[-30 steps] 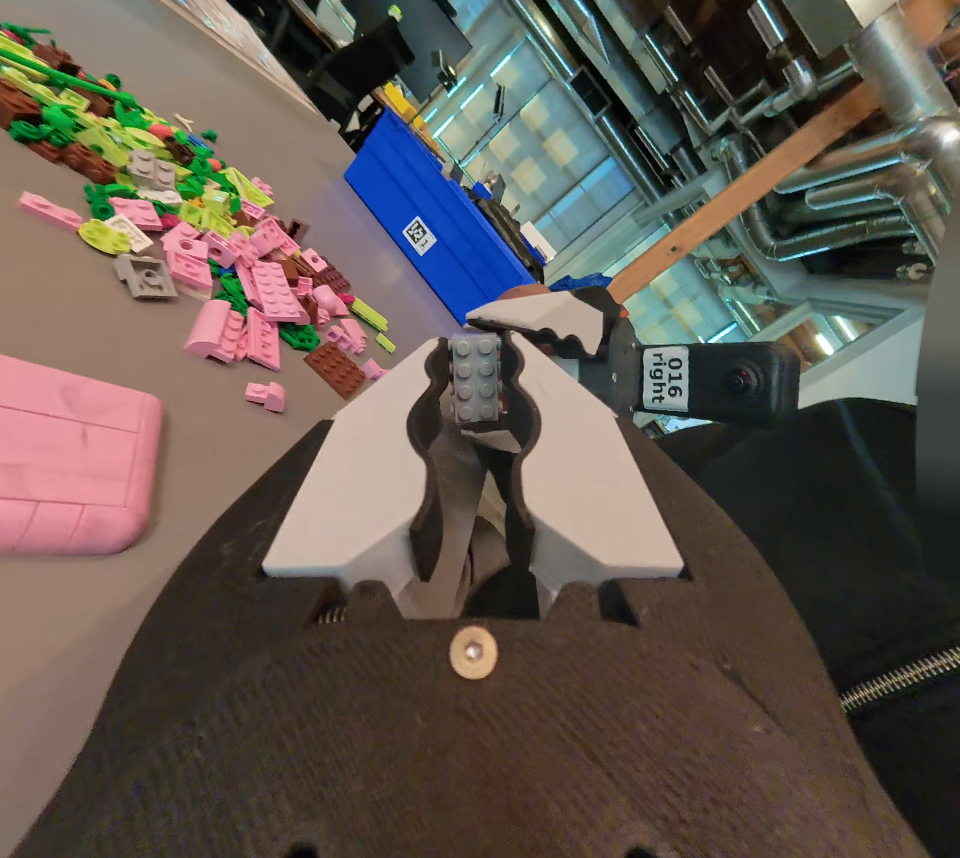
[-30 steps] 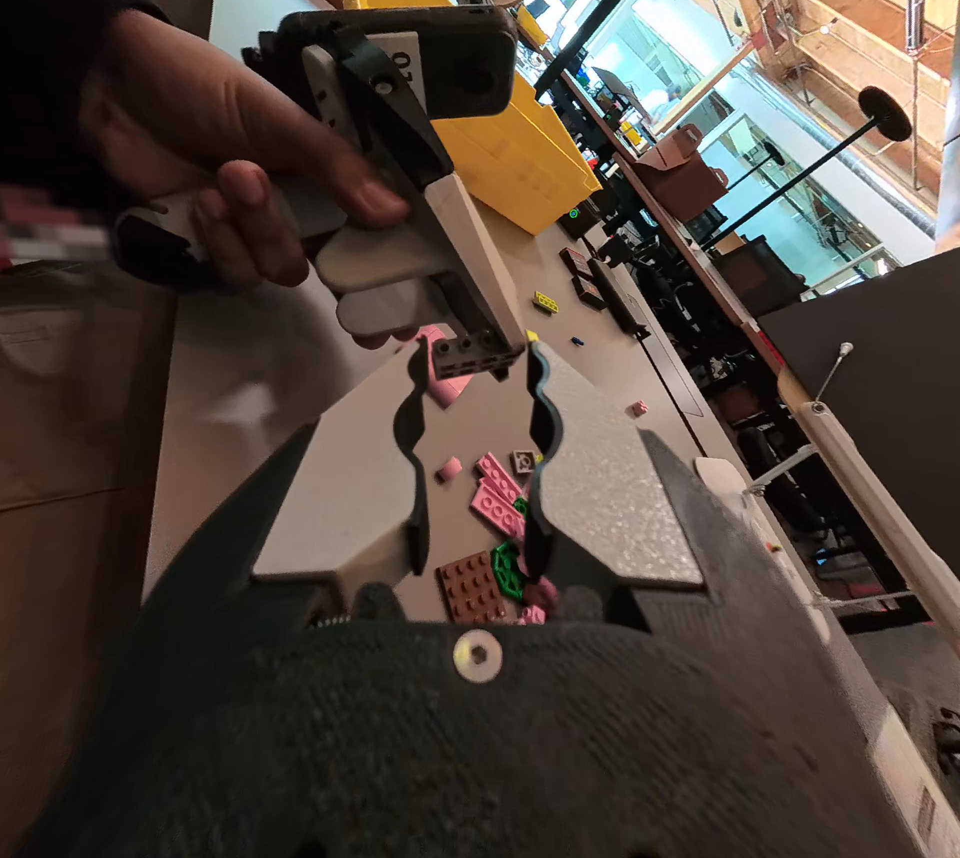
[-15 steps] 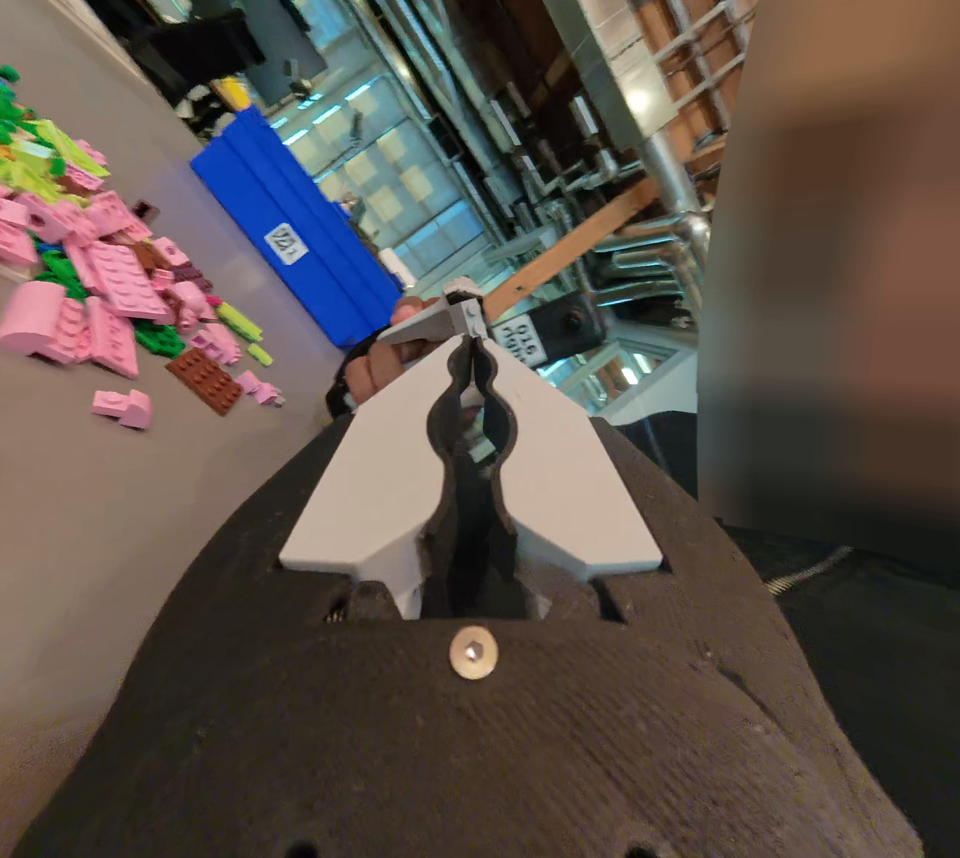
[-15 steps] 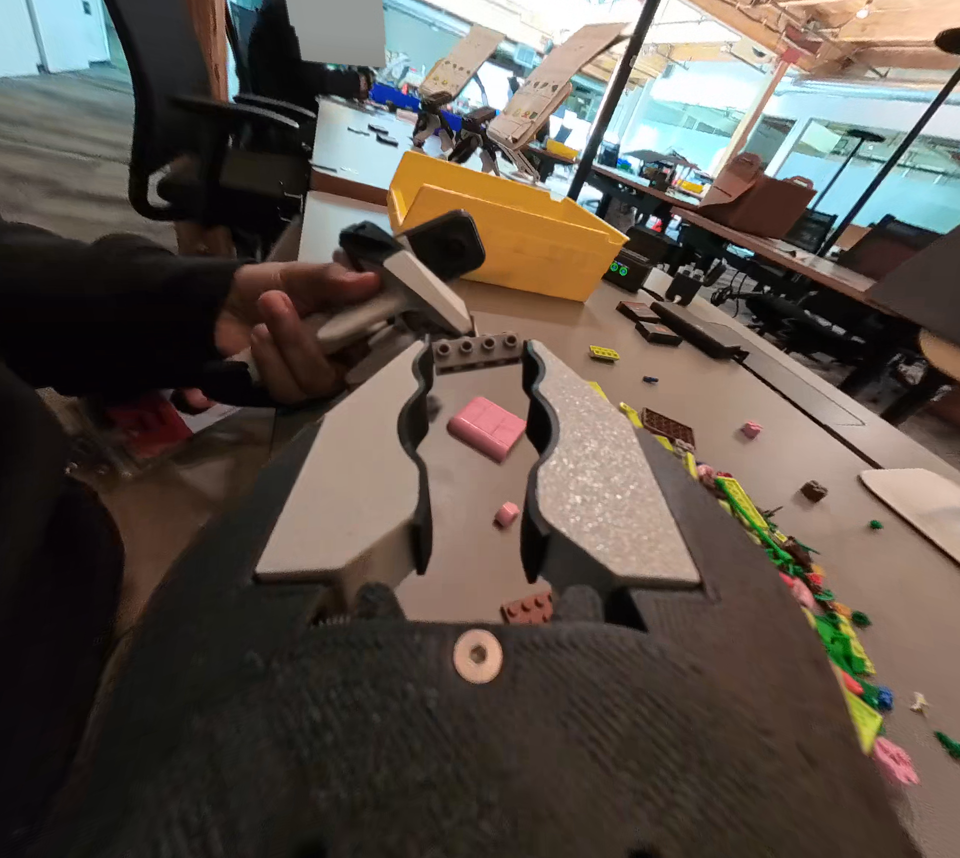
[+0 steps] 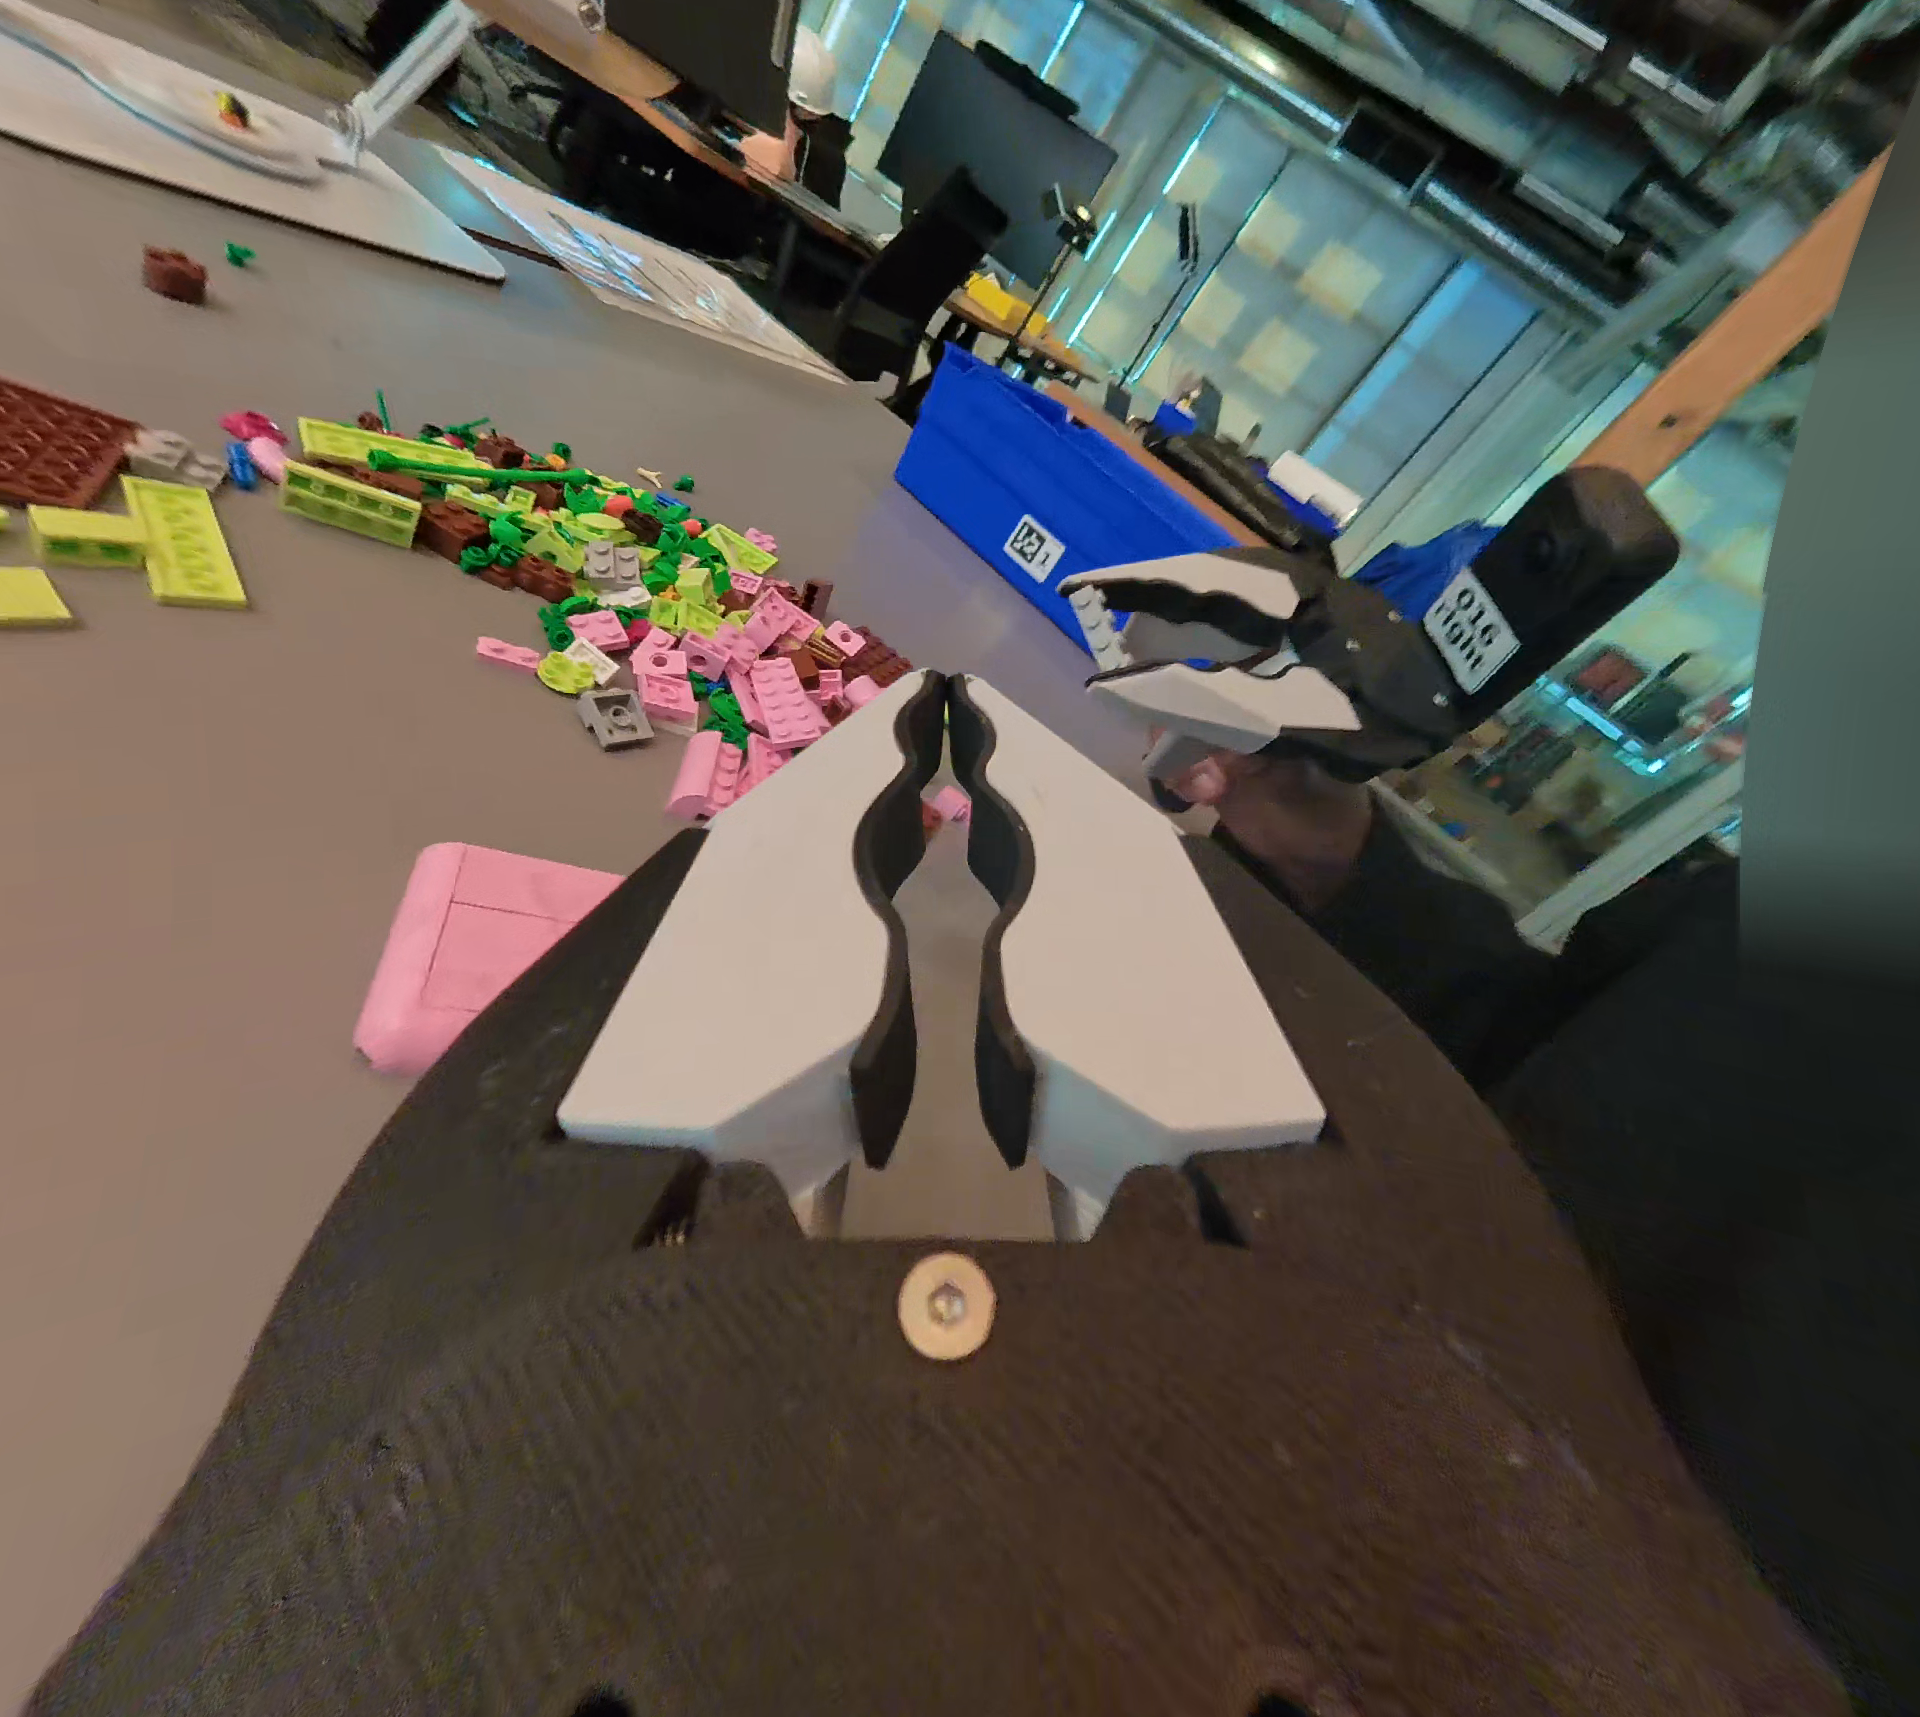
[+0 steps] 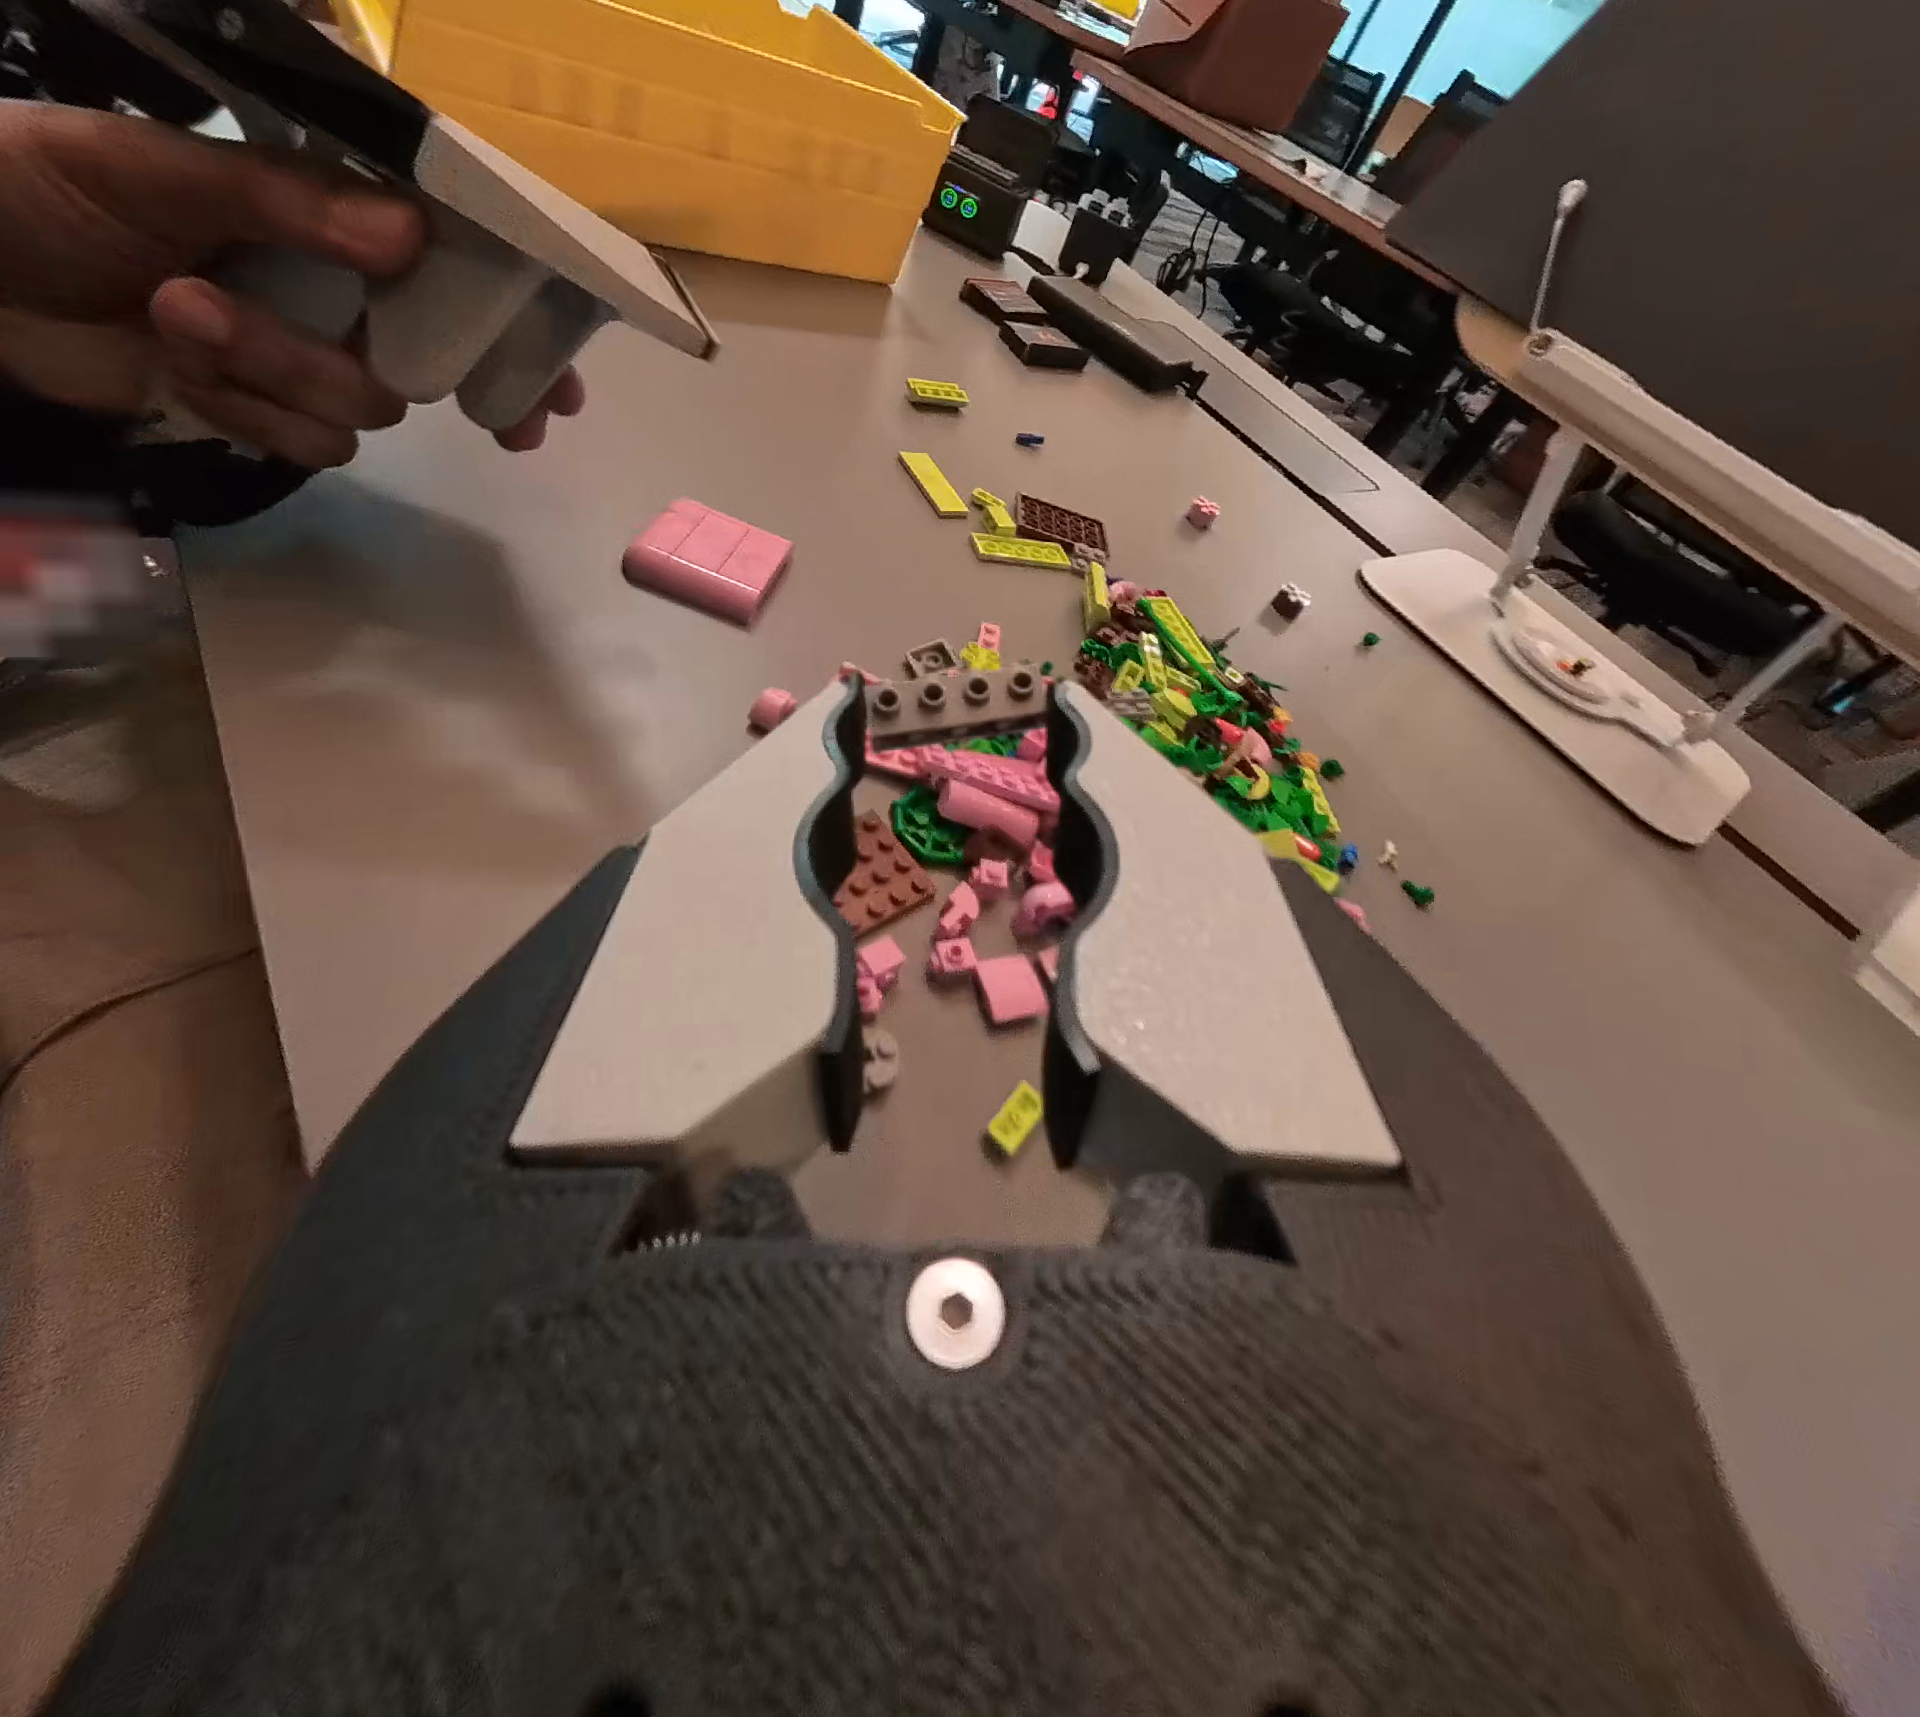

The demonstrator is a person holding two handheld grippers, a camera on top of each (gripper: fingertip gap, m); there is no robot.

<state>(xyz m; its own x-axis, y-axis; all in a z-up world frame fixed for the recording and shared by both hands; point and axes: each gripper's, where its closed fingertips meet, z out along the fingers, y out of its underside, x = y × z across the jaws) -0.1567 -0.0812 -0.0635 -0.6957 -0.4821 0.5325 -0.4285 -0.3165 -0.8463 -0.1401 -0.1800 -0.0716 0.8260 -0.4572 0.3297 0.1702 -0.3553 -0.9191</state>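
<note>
The left tool hangs above the grey tabletop with its tips pressed together on nothing, a large pink block just below it. Beyond lies a heap of pink, green and brown bricks. The right tool pinches a grey studded brick crosswise at its tips, in the air over that heap. A yellow bin sits farther back.

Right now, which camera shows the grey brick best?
The right wrist view: the grey brick sits close up between the right claw tips, four studs plainly visible. The left wrist view shows it only small and edge-on in that claw, off to the side.
</note>
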